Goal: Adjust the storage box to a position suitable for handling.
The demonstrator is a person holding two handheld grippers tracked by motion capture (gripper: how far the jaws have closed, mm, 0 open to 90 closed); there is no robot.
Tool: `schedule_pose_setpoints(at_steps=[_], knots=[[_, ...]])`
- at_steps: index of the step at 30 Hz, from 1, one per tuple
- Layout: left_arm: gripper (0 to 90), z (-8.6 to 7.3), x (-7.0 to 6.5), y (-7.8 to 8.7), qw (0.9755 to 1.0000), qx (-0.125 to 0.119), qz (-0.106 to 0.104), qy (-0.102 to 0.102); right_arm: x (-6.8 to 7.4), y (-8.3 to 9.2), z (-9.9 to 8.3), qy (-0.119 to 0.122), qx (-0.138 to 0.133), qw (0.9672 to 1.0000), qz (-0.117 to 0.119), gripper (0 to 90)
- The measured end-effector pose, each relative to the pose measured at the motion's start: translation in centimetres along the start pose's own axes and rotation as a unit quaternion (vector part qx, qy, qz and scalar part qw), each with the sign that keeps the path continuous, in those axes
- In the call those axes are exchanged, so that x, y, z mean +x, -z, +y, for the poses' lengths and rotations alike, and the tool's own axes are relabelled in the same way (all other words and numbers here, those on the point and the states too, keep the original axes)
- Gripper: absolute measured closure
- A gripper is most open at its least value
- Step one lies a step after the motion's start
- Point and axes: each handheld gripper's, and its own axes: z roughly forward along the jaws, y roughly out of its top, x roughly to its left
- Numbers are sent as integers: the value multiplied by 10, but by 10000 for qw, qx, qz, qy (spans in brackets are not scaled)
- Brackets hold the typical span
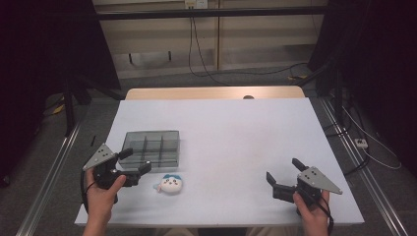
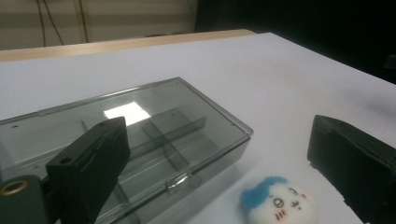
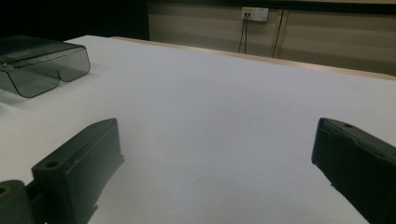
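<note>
The left gripper has its jaws spread wide and grasps nothing. Its fingers hang just above the table. Between them, close to the near side, lies the toy, a small round white plush with a blue top and a drawn face with pink cheeks; neither finger touches it. Just beyond the fingers sits the box, a smoky clear plastic case with its lid closed, a small latch on the near edge and dividers inside. No readable writing or brand shows on the toy or box.

The right gripper is also released, jaws wide apart over bare table, well apart from the toy and the box.
</note>
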Motion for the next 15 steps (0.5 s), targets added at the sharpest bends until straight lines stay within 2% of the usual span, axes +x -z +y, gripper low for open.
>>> schedule_pose_setpoints(at_steps=[11, 15], knots=[[135, 10, 25, 14, 9991, 13, 398, 119, 1, 0, 1, 40, -8, 10000, -25, 12], [192, 12, 31, 17, 9988, 57, 490, 63, 1, -1, 1, 45, 10, 10000, -19, 12]])
